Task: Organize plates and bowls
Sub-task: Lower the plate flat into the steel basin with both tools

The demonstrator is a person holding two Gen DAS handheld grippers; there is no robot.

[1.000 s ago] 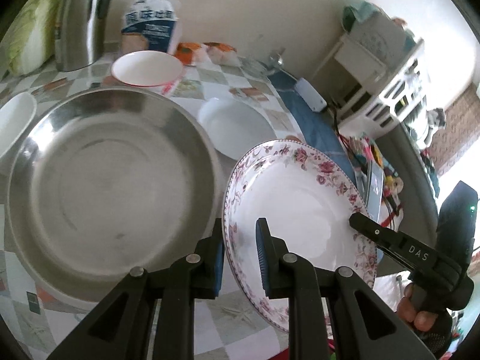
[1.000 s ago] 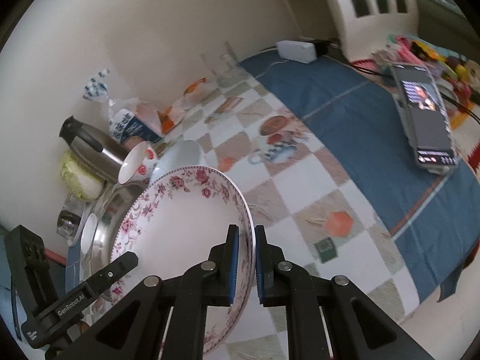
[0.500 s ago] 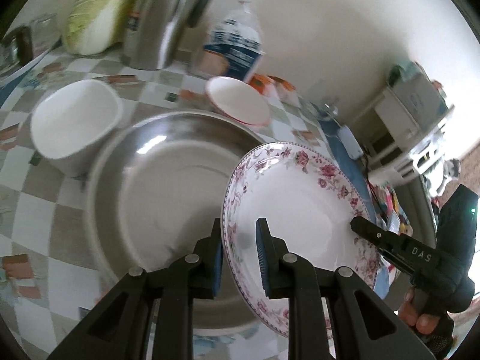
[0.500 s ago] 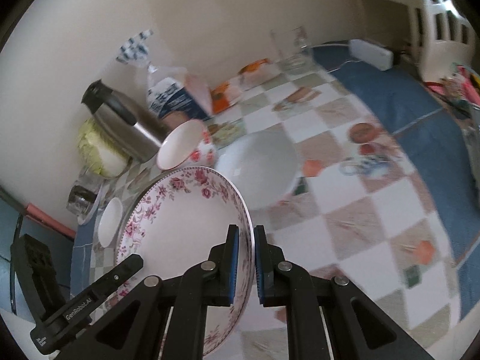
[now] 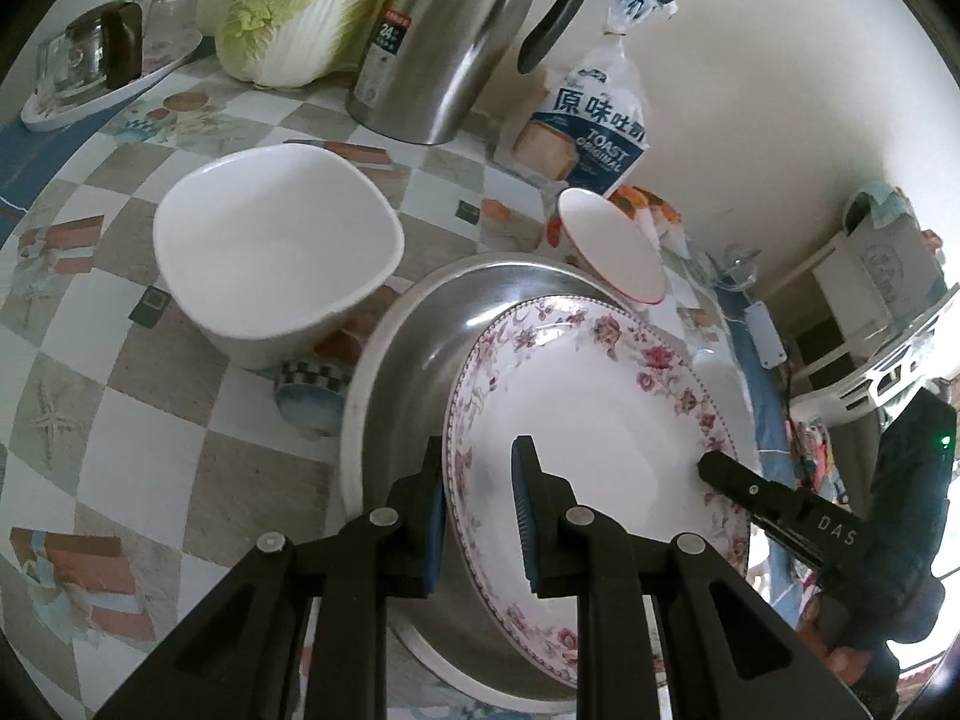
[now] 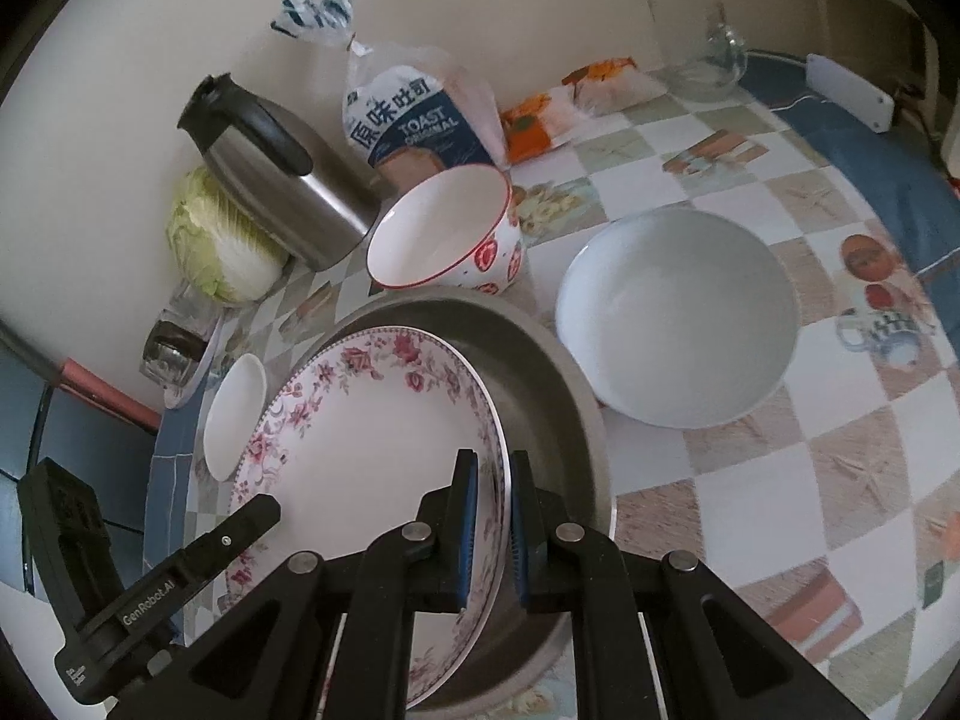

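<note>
1. Grip: the left gripper (image 5: pixel 478 516) is clamped on the near-left rim of the floral plate (image 5: pixel 588 420). The right gripper (image 6: pixel 493 531) pinches the opposite rim, its pads almost together on the thin edge. Both holds look sound.
2. Location: the floral plate sits at lower centre of both views, tilted, held over the steel basin (image 6: pixel 540 360), which fills the middle of each frame. Whether its far edge touches the basin wall cannot be told.
3. Judgement: the step in hand appears to be setting the plate into the basin.
4. Recommended: level the plate before lowering, both hands descending together, so neither rim twists in the pads.
5. Recommended: keep clear of the red-rimmed bowl (image 6: pixel 447 234), just beyond the basin at upper centre, and of the white bowl (image 6: pixel 678 318) just beside the basin in the right of the right wrist view.
6. Recommended: release only once the plate rests flat, one side after the other.
7. Hazard: glazed china on steel may slide or chip if dropped.
</note>
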